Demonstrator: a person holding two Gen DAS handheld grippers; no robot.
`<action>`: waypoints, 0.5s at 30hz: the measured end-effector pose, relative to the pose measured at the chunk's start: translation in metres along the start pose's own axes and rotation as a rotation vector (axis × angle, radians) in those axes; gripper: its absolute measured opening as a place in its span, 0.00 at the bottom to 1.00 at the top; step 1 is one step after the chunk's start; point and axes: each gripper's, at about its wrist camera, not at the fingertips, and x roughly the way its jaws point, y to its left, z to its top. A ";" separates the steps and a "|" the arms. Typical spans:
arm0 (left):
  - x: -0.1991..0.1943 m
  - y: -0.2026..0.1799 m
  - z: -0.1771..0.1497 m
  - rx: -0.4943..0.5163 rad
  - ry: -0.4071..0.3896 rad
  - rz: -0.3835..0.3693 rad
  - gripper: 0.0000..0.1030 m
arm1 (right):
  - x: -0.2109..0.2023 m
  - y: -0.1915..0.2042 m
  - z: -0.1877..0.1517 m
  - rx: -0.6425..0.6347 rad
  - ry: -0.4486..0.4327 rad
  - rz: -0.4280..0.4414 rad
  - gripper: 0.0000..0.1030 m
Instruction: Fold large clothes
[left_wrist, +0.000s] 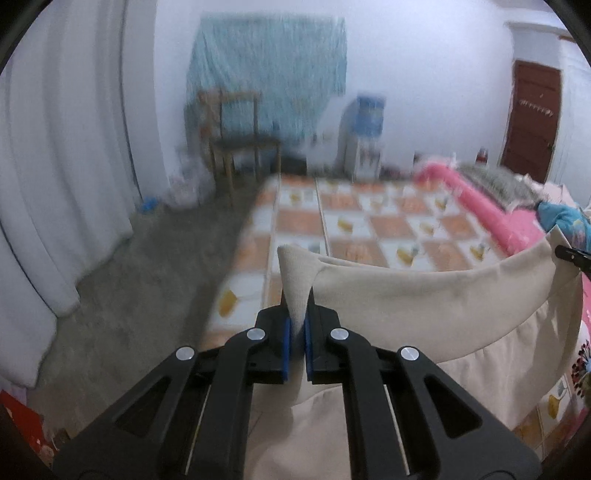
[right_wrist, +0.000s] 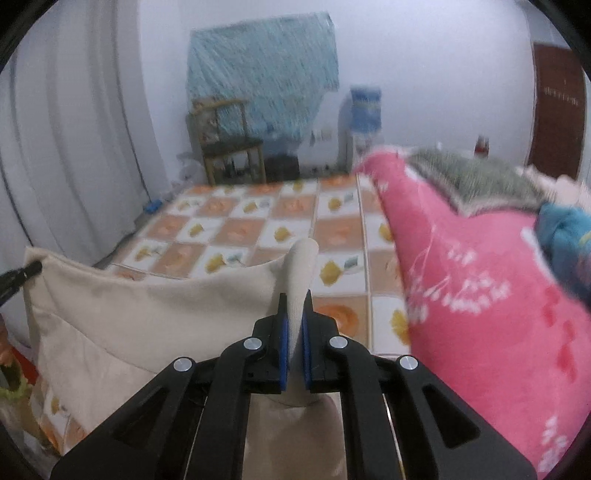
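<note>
A large cream garment (left_wrist: 424, 295) hangs stretched between my two grippers above a checked bedspread (left_wrist: 369, 221). My left gripper (left_wrist: 298, 295) is shut on one corner of its ribbed band, which pokes up between the blue pads. The band runs right to the tip of my other gripper (left_wrist: 572, 254) at the frame's edge. In the right wrist view my right gripper (right_wrist: 295, 299) is shut on the opposite corner of the cream garment (right_wrist: 147, 314). The left gripper's tip (right_wrist: 22, 275) shows at the far left, holding the other end.
A pink floral quilt (right_wrist: 480, 295) with a grey blanket (right_wrist: 472, 177) and a teal cloth (right_wrist: 565, 236) lies on the bed's right side. White curtains (left_wrist: 55, 166) hang at left. A wooden chair (left_wrist: 236, 136), a water dispenser (left_wrist: 364, 133) and a brown door (left_wrist: 532, 118) stand beyond.
</note>
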 end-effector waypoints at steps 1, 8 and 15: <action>0.021 0.003 -0.003 -0.006 0.051 0.009 0.10 | 0.019 -0.003 -0.003 0.005 0.033 -0.017 0.07; 0.069 0.032 -0.022 -0.125 0.180 0.036 0.38 | 0.072 -0.025 -0.028 0.079 0.182 -0.102 0.17; 0.068 -0.008 -0.015 -0.055 0.183 -0.106 0.56 | 0.076 0.013 -0.013 0.031 0.193 0.092 0.34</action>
